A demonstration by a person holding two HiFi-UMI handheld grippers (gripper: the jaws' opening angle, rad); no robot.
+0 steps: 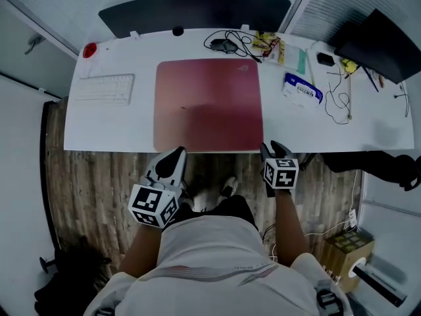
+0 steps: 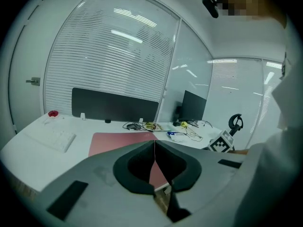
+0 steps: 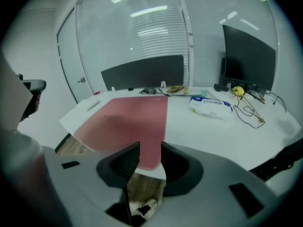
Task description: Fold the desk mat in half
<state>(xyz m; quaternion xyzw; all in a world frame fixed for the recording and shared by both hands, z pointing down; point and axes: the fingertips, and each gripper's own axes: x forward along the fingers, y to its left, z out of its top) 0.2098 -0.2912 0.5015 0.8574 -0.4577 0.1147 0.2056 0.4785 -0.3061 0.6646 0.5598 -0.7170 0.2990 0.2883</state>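
Left gripper (image 1: pixel 176 153): jaws closed tip to tip, nothing between them. Right gripper (image 1: pixel 273 147): jaws apart, empty, nothing pinched. Desk mat (image 1: pixel 208 104) lies flat and unfolded on the desk (image 1: pixel 112 127), straight ahead of both grippers. Its near left corner is just ahead of the left gripper's tips and its near right corner just ahead and slightly inboard of the right gripper's tips. Both grippers sit at the desk's near edge, over the wood floor (image 1: pixel 99 176), neither touching the mat. In the right gripper view the mat's near right corner and the desk edge show through the gap between the jaws, beyond the tips. Both tools point forward and down. Keyboard (image 1: pixel 103 88) is ahead and to the left of the left gripper, just beside the mat. Cables (image 1: pixel 230 43) lie past the mat's far edge. Blue-and-white packet (image 1: pixel 302 88) is ahead and to the right of the right gripper.
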